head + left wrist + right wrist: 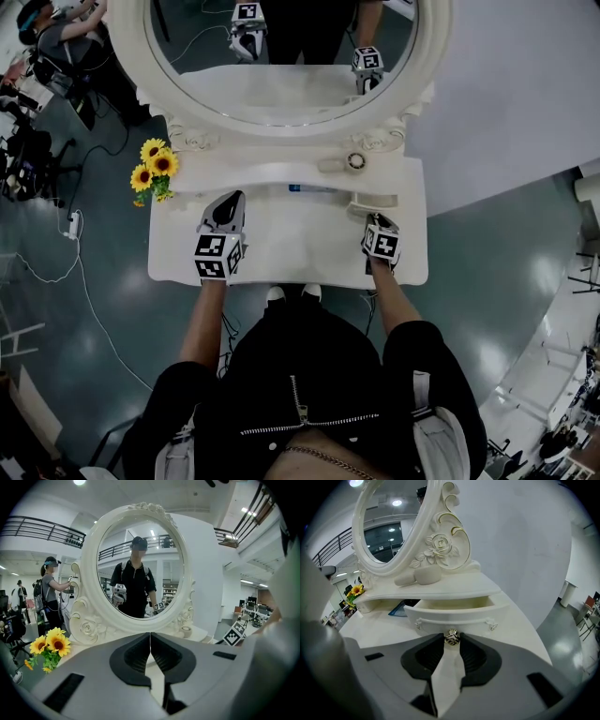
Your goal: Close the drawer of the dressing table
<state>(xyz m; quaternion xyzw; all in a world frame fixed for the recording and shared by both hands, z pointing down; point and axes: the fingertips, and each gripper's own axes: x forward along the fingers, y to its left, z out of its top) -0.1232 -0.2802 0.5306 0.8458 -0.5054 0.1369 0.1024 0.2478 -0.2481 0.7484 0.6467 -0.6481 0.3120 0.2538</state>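
Right hand-held gripper [451,640]: jaws closed on the gold knob [451,637].
Drawer [454,613]: pulled open, just ahead of the right hand-held gripper's tips, above the white surface [525,637].
Left hand-held gripper [150,637]: jaws together, empty.

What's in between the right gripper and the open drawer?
Just the little gold knob of the drawer, pinched by the right gripper. Nothing else is there. The right gripper view shows it.

Bare tabletop [300,239] between sunflowers [155,169] and open drawer [373,201]
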